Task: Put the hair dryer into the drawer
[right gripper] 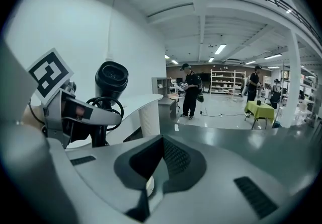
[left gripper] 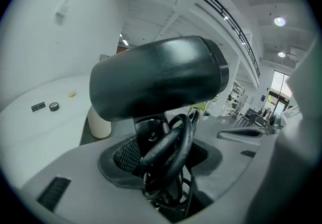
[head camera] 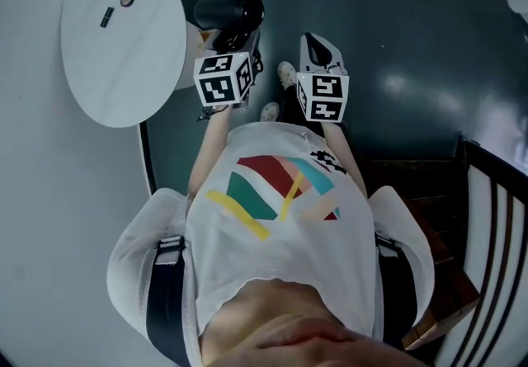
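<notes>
Carrying step: the left tool (left gripper: 162,153) pinches the glossy black plastic hair dryer (left gripper: 156,77) by its handle. The right tool (right gripper: 150,170) is pressed together, empty. Next calls for reaching the drawer, unseen here.

The right gripper (right gripper: 163,143) is empty, jaws together — at its left the left gripper (right gripper: 96,112) holds the hair dryer (right gripper: 111,80).

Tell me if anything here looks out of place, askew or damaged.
Only the cord stands out. The black hair dryer sits handle-down between the fingers of the left gripper, and its black cable is bunched in loose loops around the handle there. Nothing looks spilled or broken.
</notes>
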